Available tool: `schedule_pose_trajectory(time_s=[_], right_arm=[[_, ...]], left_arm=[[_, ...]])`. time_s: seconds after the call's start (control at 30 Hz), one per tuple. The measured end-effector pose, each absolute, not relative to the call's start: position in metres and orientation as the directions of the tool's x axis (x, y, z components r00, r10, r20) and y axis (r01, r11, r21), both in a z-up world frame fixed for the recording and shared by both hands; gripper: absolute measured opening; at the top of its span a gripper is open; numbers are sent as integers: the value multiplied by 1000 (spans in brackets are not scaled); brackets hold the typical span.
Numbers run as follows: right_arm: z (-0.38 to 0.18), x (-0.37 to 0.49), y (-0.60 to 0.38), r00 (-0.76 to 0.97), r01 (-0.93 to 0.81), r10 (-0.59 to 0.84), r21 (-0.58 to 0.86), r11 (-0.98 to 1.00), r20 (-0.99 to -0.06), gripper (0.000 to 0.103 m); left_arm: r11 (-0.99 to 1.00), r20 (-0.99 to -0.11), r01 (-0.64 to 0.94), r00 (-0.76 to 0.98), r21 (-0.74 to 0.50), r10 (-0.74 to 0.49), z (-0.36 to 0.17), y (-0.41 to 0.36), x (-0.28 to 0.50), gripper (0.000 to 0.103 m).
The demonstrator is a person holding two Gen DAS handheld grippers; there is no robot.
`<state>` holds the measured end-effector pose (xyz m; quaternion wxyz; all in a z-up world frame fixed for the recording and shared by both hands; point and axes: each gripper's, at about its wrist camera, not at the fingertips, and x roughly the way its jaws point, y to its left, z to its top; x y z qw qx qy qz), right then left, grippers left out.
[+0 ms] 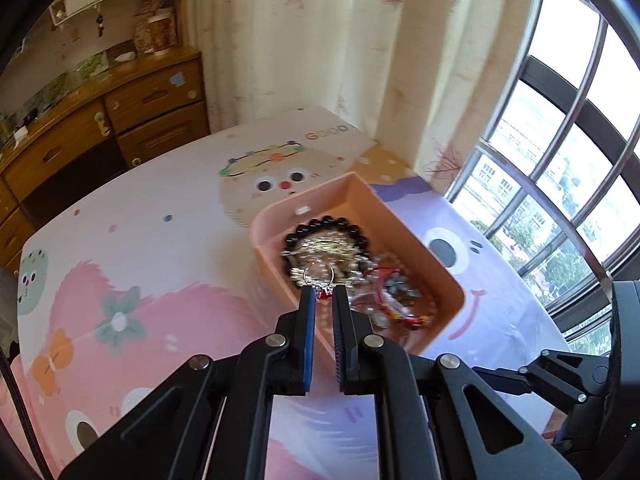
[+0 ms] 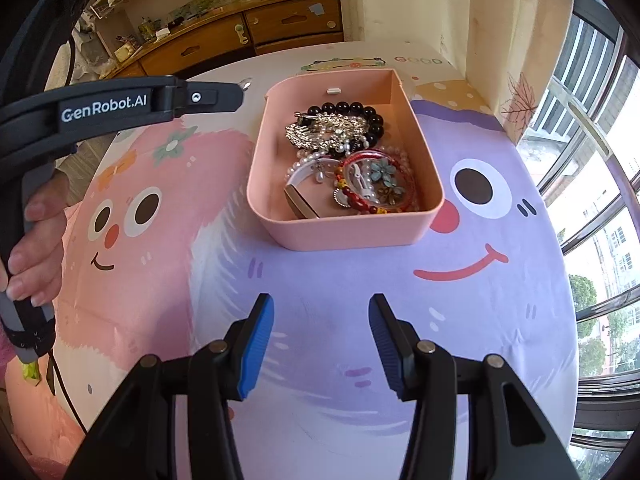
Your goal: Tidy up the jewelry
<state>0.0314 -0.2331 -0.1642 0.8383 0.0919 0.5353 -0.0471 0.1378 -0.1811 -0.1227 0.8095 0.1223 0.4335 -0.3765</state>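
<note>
A pink open box [image 2: 340, 236] stands on the cartoon table mat and holds a heap of jewelry. In it lie a black bead bracelet [image 2: 352, 109], a silver chain piece [image 2: 320, 130], pearls [image 2: 308, 160] and red bracelets [image 2: 372, 184]. My left gripper [image 1: 324, 292] is shut on a small silver ring [image 1: 319, 274] with a red part, held above the box's [image 1: 280, 212] near left side. In the right wrist view the ring [image 2: 245, 85] glints at that gripper's tip, left of the box. My right gripper [image 2: 322, 302] stands open over the mat in front of the box, nothing between its fingers.
A hand [image 2: 38, 240] grips the left tool's handle at the left edge. A wooden drawer cabinet [image 1: 120, 120] stands behind the table. A curtain [image 1: 320, 40] and a barred window [image 1: 560, 160] close off the far right side.
</note>
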Motion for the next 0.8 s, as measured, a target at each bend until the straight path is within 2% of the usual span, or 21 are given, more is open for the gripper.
schedule_pose_trajectory(time_s=[0.1,0.17,0.23,0.3,0.37,0.43,0.47,0.53,0.7,0.8], right_arm=[[-165,27,-243,420,171,33,115,979,-907,50],[-163,23,-250,423,171,27,109,979,-906,50],[-161,20,-256,428,175,23,108,979,-904,50],[-160,17,-263,426,185,24,113,976,-904,50],[-160,14,-269,425,202,33,131,971,-905,50],[-161,12,-272,420,222,52,159,962,-906,51],[-163,10,-274,415,234,63,173,957,-908,52],[-167,6,-273,407,265,86,207,942,-909,60],[-184,-8,-259,351,349,161,289,891,-922,74],[-197,-21,-250,290,442,193,310,842,-937,82]], left_arm=[[682,-811,720,321,-127,-490,-126,-196,126,6],[693,-828,711,316,-116,-463,-128,-204,119,15],[719,-846,688,322,-99,-425,-129,-208,116,57],[739,-847,667,335,-95,-412,-127,-207,114,72],[752,-840,652,350,-99,-414,-122,-203,112,75],[770,-842,630,356,-103,-405,-120,-196,111,84],[779,-844,618,356,-110,-402,-120,-190,111,85],[795,-852,595,351,-117,-388,-123,-180,110,89],[864,-896,479,301,-154,-327,-145,-129,98,90],[912,-917,400,323,-93,-235,-153,-95,83,90]])
